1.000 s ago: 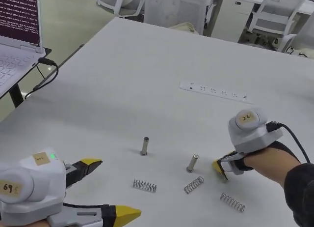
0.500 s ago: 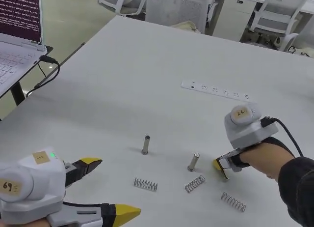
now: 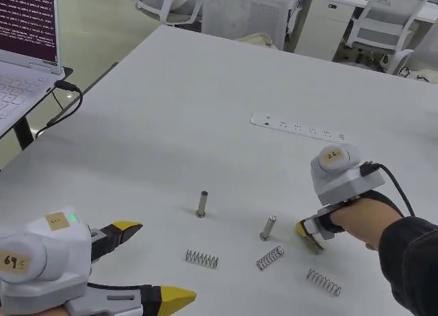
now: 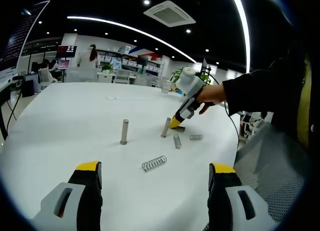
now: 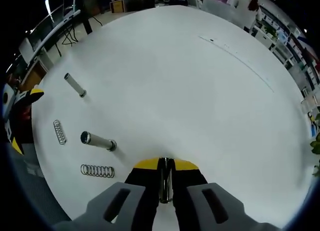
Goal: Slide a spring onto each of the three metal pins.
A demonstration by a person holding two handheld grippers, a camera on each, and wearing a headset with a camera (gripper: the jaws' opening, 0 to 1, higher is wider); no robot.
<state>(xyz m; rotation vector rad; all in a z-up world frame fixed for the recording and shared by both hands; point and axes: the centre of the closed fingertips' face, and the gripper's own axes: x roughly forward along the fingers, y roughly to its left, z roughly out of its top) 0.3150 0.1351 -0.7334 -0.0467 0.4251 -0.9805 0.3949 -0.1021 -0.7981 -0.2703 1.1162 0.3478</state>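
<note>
Right tongs [image 3: 309, 235] pinch one pin [image 5: 165, 183] just right of the middle pin [image 3: 268, 227]; third pin [image 3: 202, 204] stands left of it, three springs [image 3: 270, 257] lie on the table [image 3: 205, 111] near it, and left tongs [image 4: 155, 167], spread, hover well left.

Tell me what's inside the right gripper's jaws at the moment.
The right gripper is shut on a metal pin, which lies lengthwise between the yellow tips. The jaws cover the pin's sides, and its far end cannot be made out past the tips.
</note>
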